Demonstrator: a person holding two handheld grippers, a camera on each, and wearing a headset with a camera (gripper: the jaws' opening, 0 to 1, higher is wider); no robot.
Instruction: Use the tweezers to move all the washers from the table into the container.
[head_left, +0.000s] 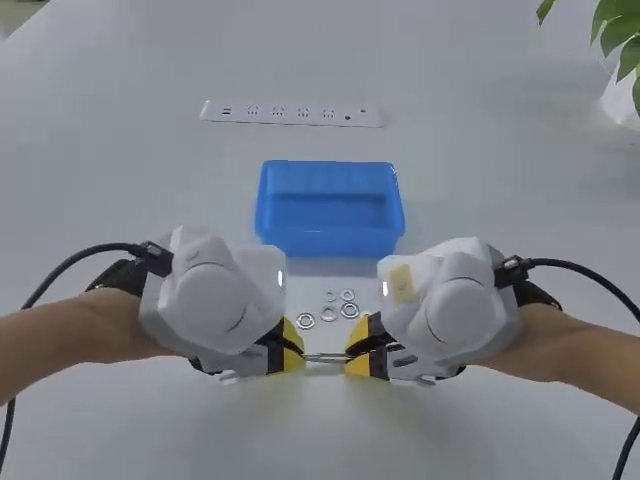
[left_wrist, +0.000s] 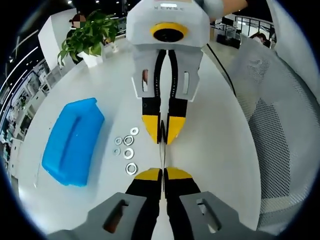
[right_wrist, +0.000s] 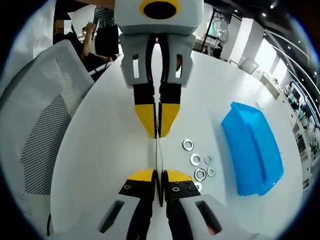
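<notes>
Jaws of left gripper (head_left: 293, 352) and right gripper (head_left: 357, 360) were clamped tight on the tweezers (head_left: 323, 356); I saw all washers (head_left: 335, 308) lying outside the blue container (head_left: 330, 170).

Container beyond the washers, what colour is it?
The container is plain blue, best seen in the head view.

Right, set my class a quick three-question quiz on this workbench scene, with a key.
1. True or false: the washers lie inside the blue container.
2. What do the left gripper and the right gripper hold between them? A) tweezers B) a screw C) a spoon
3. Fill in: beyond the container lies a white ____.
Key: 1 false; 2 A; 3 power strip.
</notes>
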